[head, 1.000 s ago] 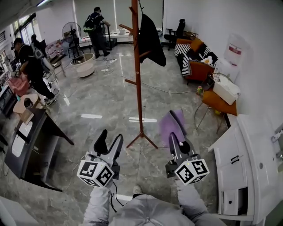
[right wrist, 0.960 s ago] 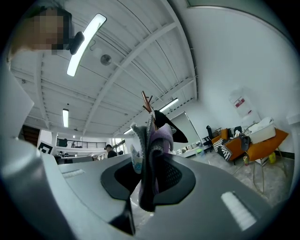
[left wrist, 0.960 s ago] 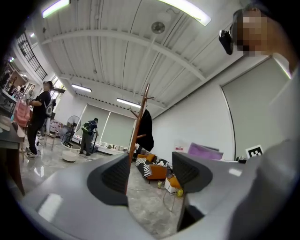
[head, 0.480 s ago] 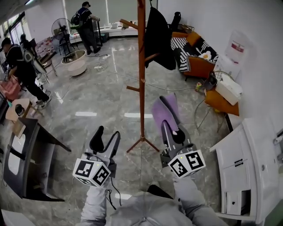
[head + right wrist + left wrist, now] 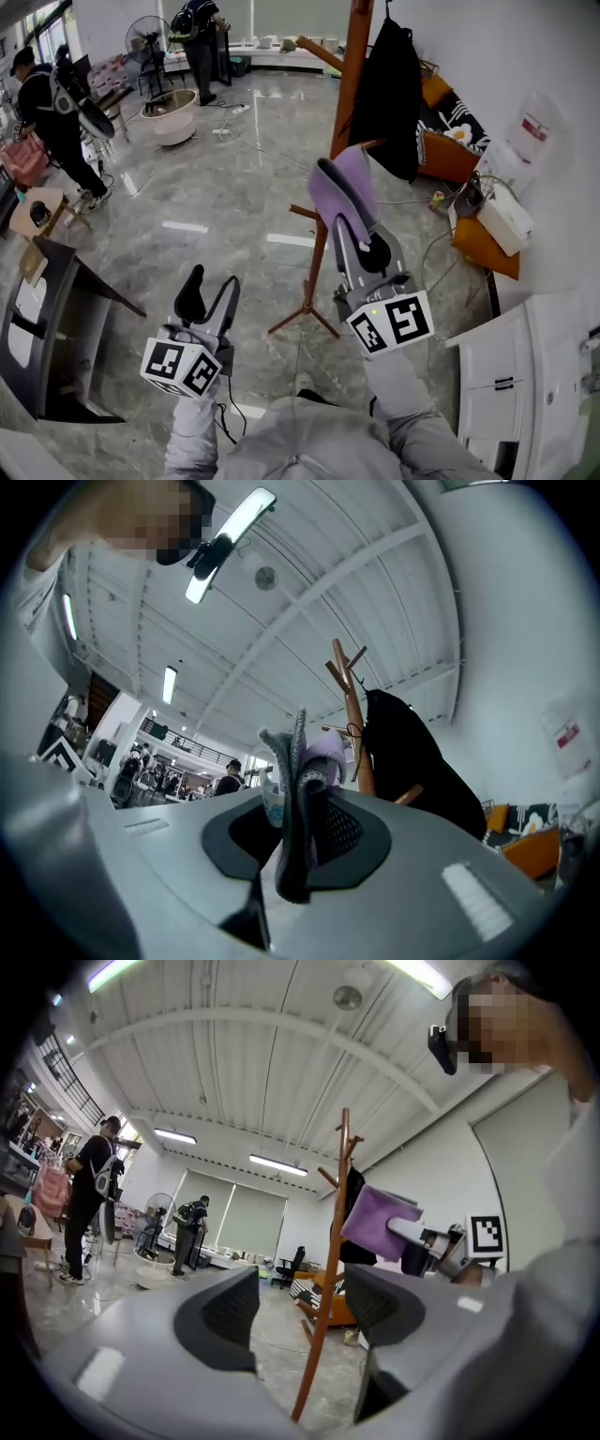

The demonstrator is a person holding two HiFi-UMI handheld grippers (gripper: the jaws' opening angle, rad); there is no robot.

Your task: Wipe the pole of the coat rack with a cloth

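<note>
**Right fingers.** The fingers of the right gripper (image 5: 298, 761) were closed on a purple cloth (image 5: 323, 754). In the right gripper view a fold of it stood pinched between them, with the rest bunched past the tips.

**Left fingers.** The fingers of the left gripper (image 5: 300, 1312) stood apart with nothing between them. The gripper sat low at the lower left of the head view, well apart from the rack.

**Location of the work.** In the head view the cloth lay at upper centre, against the brown pole (image 5: 349, 66) of the coat rack, just below a side peg. The left gripper view placed the cloth at the pole's right side. Whether it touched the pole could not be told. A black coat (image 5: 392, 94) hung from a peg at the upper right, close beside the cloth. The rack's splayed feet (image 5: 305, 317) stood on a glossy stone floor (image 5: 234, 187).

**Handling, cloth.** It appeared soft, light and limp. Held by one edge, the free flap would probably fold around the pole under light pressure, and a deep pinch should keep it from slipping out.

**Handling, pole.** It appeared stiff, slender and smooth. On narrow feet and a polished floor, the rack could likely rock or slide under sideways force. Strokes along its length seemed safer, with the free gripper steadying the pole lower down, clear of pegs and coat.
</note>
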